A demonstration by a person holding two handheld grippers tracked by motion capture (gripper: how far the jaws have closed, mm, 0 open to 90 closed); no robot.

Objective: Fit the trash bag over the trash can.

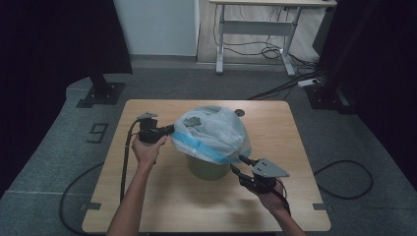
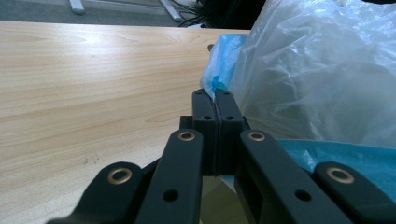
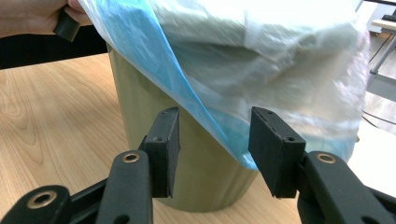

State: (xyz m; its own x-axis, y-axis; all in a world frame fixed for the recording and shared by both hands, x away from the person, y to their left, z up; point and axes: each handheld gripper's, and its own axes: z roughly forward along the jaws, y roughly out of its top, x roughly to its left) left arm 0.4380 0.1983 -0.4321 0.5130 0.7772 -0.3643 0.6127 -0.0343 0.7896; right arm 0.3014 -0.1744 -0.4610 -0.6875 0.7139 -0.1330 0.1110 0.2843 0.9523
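Near the middle of the wooden table (image 1: 147,196) stands an olive-green bin (image 1: 206,167), a round, upright container, with a translucent white plastic bag (image 1: 216,128) with a blue hem (image 1: 206,150) draped over its top. The bag billows above the rim and its blue edge hangs partway down the bin's side, lower on the person's right than on the left.

At the bag's left edge, the left gripper (image 2: 215,100) has its jaws pressed together on a pinch of the blue hem, holding it out to the side of the bin; the left hand (image 1: 149,150) grips the tool just beside the bag. At the bin's lower right, the right gripper (image 3: 214,135) has its jaws standing apart, about halfway, with the blue edge and the bin's wall showing in the gap between them; the pads do not press on the plastic. The right hand (image 1: 270,196) holds it near the table's front edge.

Beyond the table lie grey carpet (image 1: 59,147), loose cables (image 1: 344,179) and a desk frame (image 1: 255,29).
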